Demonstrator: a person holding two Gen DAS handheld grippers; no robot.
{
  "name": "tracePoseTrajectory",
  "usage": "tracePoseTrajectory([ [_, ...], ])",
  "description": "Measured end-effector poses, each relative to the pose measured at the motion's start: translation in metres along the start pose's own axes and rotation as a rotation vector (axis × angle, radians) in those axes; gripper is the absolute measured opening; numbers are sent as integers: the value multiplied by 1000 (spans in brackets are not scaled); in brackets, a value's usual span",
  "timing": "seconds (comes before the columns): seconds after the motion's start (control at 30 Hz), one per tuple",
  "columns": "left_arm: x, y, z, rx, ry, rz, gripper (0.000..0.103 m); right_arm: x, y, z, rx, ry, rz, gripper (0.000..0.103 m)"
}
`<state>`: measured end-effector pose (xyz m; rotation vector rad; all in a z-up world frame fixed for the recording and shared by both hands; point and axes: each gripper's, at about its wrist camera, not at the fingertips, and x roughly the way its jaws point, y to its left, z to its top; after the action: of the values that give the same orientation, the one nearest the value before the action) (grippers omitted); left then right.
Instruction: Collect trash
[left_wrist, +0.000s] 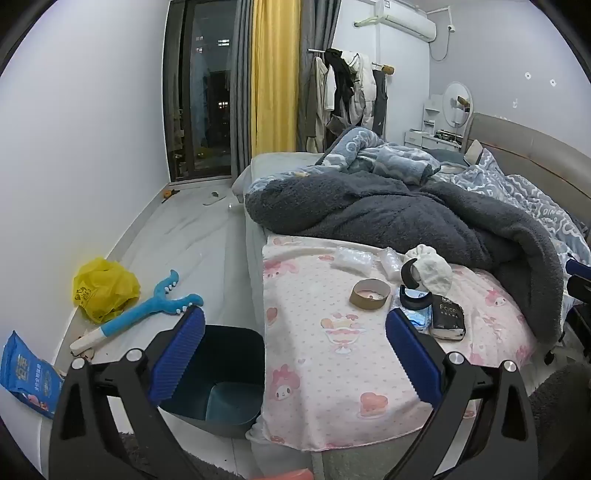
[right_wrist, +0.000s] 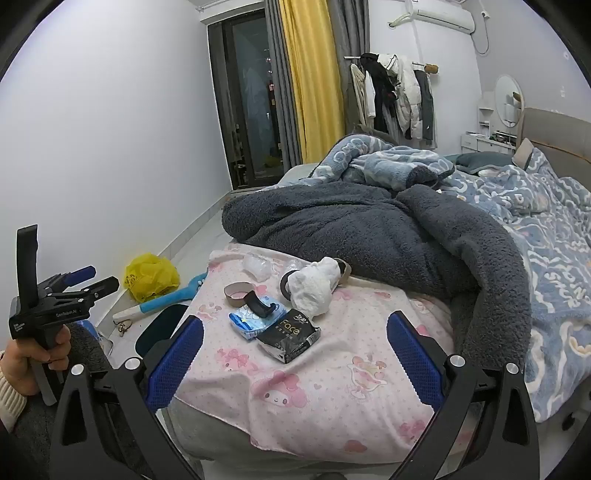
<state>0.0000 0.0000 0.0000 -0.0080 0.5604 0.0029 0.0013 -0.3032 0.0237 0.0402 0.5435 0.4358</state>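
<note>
1. Two grippers are wide open and hold nothing. The left gripper (left_wrist: 293, 347) hangs over the edge of the bed, and the right gripper (right_wrist: 295, 354) hangs over the pink blanket (right_wrist: 332, 387). Both tip down a bit, so they look at the trash.
2. All the trash sits in a little heap on the pink blanket. I see a black tissue pack (right_wrist: 289, 336), a blue packet (right_wrist: 245, 319) touching it, a crumpled white tissue (right_wrist: 314, 286), a cardboard tape ring (left_wrist: 370, 294), a black curved piece (right_wrist: 260, 308) and some clear wrappers (right_wrist: 258, 267).
3. A dark blue bin (left_wrist: 225, 373) stands on the floor, just beside the bed. I think it is there so trash can drop straight in.
4. The left gripper is nearer the bin and the right one faces the heap, so each has its own job, I think.
5. Nothing is picked up yet.
6. More mess lies on the floor: a yellow bag (left_wrist: 105, 288) and a blue toy (left_wrist: 147, 308).
</note>
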Motion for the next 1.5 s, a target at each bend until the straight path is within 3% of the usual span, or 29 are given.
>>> tracePoseTrajectory([
  [1.5, 0, 1, 0, -10, 5, -7, 100, 2, -1, -1, 2, 10, -1, 100],
])
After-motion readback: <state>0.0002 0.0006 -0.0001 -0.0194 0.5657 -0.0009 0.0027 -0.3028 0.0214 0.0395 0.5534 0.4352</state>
